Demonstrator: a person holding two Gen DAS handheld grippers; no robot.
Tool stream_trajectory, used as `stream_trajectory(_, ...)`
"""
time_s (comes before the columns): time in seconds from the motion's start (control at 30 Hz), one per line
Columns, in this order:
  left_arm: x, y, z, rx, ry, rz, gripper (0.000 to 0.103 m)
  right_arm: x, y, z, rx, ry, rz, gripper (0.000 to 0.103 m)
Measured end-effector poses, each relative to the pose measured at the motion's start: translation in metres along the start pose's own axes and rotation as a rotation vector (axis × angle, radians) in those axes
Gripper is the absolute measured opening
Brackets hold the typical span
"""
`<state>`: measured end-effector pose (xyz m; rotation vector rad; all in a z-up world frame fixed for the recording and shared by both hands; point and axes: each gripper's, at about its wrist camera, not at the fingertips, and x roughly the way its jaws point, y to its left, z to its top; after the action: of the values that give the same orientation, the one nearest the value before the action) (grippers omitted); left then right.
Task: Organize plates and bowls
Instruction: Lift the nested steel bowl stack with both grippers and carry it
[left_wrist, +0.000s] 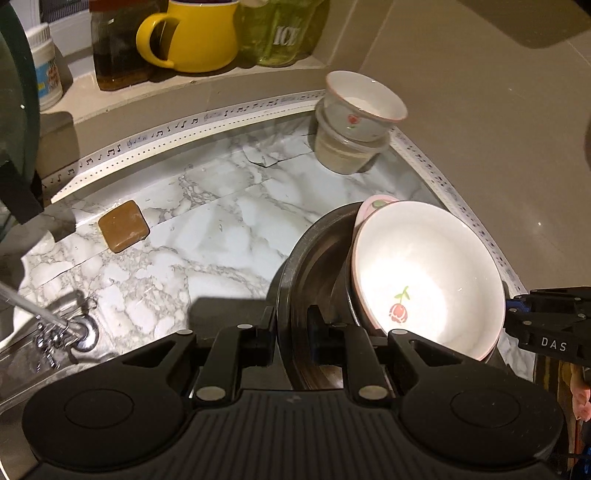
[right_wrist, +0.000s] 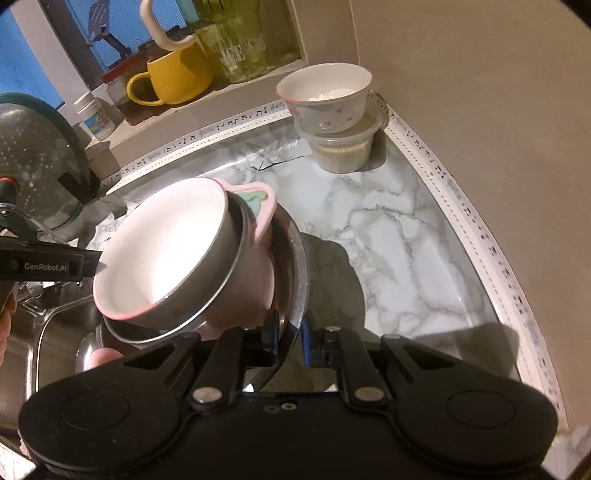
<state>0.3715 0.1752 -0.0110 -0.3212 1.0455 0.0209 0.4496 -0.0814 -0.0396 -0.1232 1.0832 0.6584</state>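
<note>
Bowls sit nested in a steel basin (left_wrist: 314, 266): a white bowl (left_wrist: 428, 273) with a red flower inside, over a pink dish (left_wrist: 376, 202). Left gripper (left_wrist: 291, 328) is clamped on the basin's rim, and right gripper (right_wrist: 290, 338) is clamped on the opposite rim, holding the tilted stack above the marble counter (left_wrist: 207, 229). Near the corner, another flowered bowl (left_wrist: 364, 105) rests on a plastic tub (left_wrist: 347, 153).

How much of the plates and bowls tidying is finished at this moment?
Done: white flower bowl and a pink dish already sit nested in the metal basin. In hand: left hand-held gripper and right hand-held gripper clamp its rim. Left: small bowl in the corner.
</note>
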Motion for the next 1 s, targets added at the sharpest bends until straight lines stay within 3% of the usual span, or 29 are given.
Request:
stream_trajectory(0.5, -0.047, -0.021, -0.066, 0.068, 0.002, -0.017, 0.016, -0.042, 0.012, -0.061, 0.033, -0.006, -0.002, 0.013)
stream_trajectory(1.0, -0.052, -0.028, -0.13, 0.098, 0.034, -0.042, 0.016, -0.056, 0.015, -0.127, 0.06, -0.013, -0.028, 0.013)
